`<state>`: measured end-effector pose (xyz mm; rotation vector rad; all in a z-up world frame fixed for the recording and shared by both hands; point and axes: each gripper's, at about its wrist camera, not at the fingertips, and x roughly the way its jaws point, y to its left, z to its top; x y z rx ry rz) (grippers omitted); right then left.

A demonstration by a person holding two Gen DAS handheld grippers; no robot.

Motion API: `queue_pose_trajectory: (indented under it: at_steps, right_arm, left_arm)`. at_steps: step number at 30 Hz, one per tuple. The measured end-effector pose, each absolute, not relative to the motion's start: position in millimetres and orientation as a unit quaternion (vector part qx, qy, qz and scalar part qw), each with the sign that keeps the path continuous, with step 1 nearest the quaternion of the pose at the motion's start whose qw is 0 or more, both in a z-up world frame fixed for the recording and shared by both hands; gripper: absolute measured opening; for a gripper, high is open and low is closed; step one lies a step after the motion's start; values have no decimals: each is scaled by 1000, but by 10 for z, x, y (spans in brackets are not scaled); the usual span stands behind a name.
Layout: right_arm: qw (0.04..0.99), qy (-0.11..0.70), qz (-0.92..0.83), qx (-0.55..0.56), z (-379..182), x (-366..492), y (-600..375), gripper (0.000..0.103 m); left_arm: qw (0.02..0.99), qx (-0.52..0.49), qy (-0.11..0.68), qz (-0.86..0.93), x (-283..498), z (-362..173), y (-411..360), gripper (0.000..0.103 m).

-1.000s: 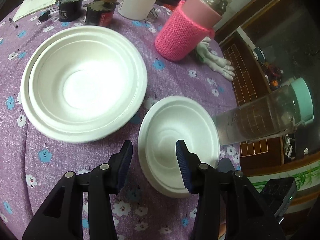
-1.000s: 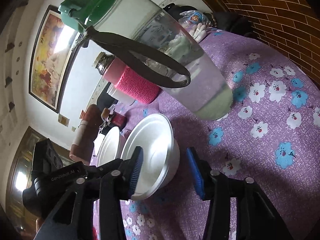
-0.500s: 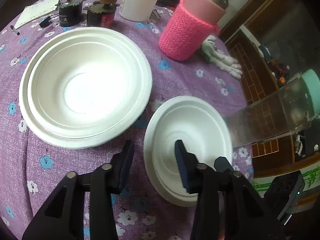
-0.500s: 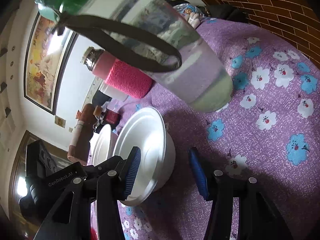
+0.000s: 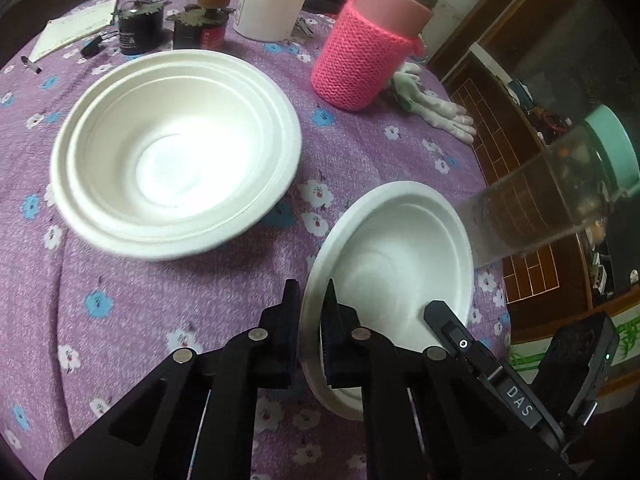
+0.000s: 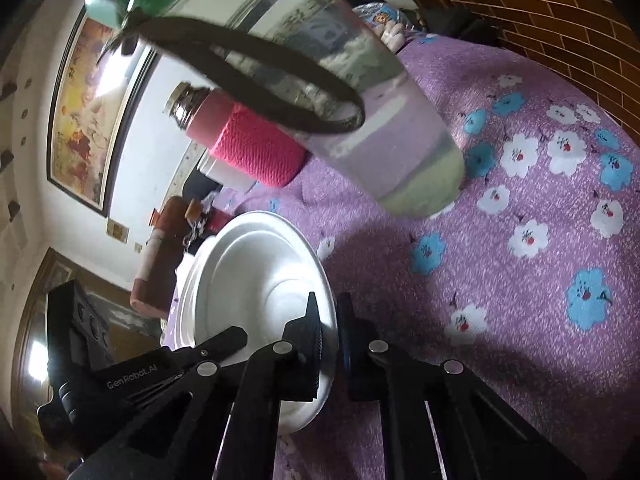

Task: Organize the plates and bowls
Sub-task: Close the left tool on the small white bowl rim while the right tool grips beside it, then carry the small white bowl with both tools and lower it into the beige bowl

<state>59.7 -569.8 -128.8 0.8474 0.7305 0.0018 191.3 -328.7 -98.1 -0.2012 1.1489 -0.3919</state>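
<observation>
Both grippers just closed: left gripper [image 5: 311, 312] and right gripper [image 6: 329, 320] now clamp opposite rims of the small bowl [image 5: 396, 248], at 4 o'clock from the big stack [image 5: 176, 152] on the tabletop [image 5: 132, 300]. Lift likely next.

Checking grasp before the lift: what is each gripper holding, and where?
Both the left gripper and right gripper pinch the small white bowl by its rim, on opposite sides.

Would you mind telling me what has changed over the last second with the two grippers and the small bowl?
Both grippers closed on the small white bowl: the left gripper now pinches its near rim, the right gripper the opposite rim. The bowl looks tilted. The large bowl stack, pink-sleeved flask and clear bottle stayed put.
</observation>
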Motion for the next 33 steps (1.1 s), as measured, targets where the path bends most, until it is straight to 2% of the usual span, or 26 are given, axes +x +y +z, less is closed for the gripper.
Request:
queue_pose_trajectory:
  at_steps: [13,33]
  right_arm:
    - [869,354,42,344,-1033,239,-5101,7]
    - [870,357,169,294,-533,-44,-3514,7]
  left_arm:
    - [843,-87,501,-175,1367,-727,-2662,6]
    - [897,-131,412,-98,585,-185,-1027,6]
